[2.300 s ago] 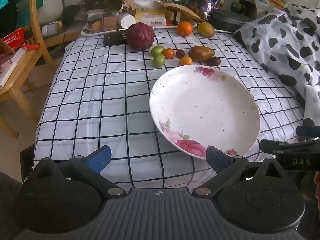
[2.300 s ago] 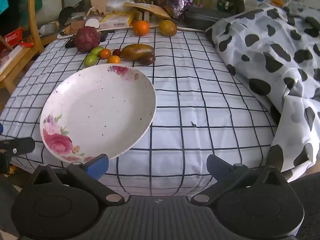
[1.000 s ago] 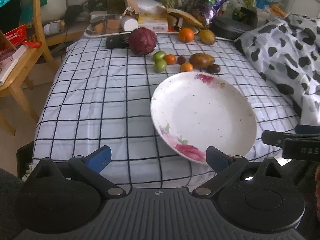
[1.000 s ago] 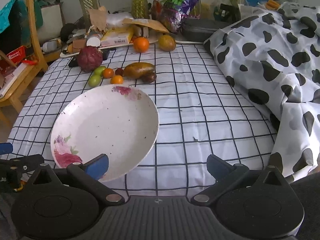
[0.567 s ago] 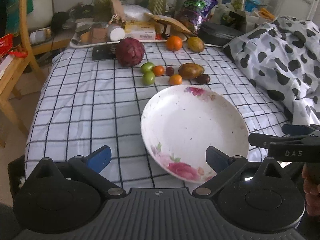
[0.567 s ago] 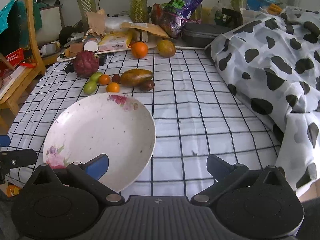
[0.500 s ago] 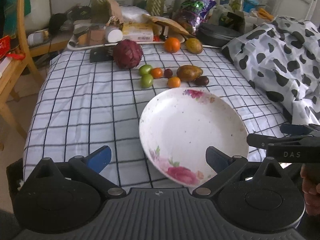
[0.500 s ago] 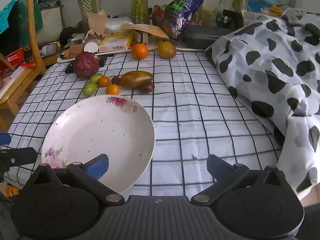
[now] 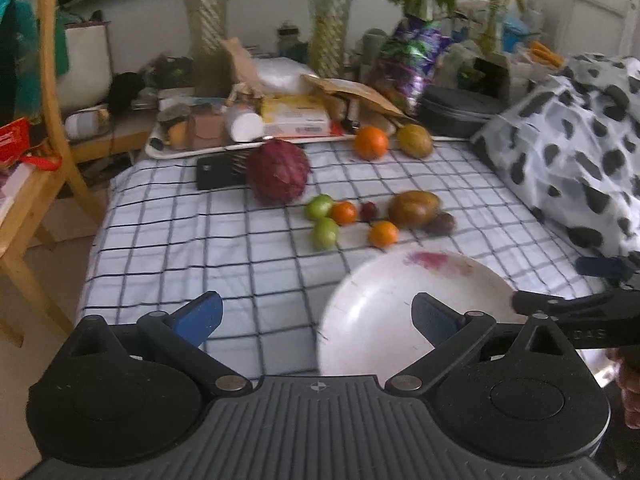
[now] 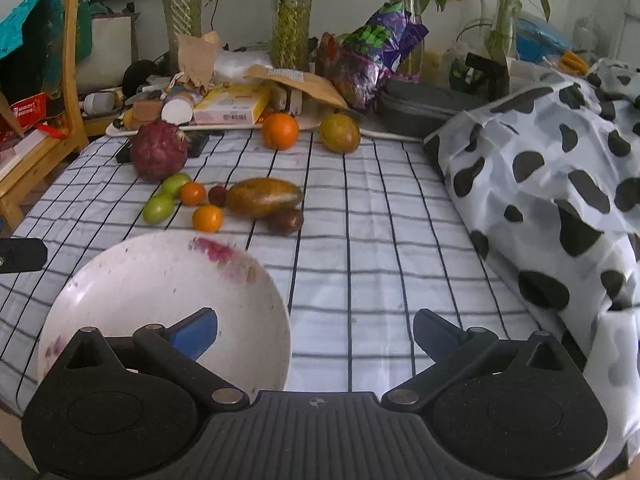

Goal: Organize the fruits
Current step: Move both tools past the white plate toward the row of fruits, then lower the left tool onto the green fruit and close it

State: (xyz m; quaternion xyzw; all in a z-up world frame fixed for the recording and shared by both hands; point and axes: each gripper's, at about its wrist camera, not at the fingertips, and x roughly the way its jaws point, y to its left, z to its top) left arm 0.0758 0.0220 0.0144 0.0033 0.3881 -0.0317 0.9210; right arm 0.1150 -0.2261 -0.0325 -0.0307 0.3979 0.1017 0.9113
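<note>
With both grippers, left [image 9: 316, 316] and right [image 10: 314, 326], released and empty, the round fruits [image 10: 207, 218] (centre of frame) could be nudged off the soft checked bedcover [image 10: 360, 240] if approached carelessly.

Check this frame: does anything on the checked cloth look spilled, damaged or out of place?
Nothing looks spilled or broken. The plate is empty and hangs partly over the near edge of the checked cloth, which looks precarious. The fruits lie loose beyond it, among them the dragon fruit and mango.
</note>
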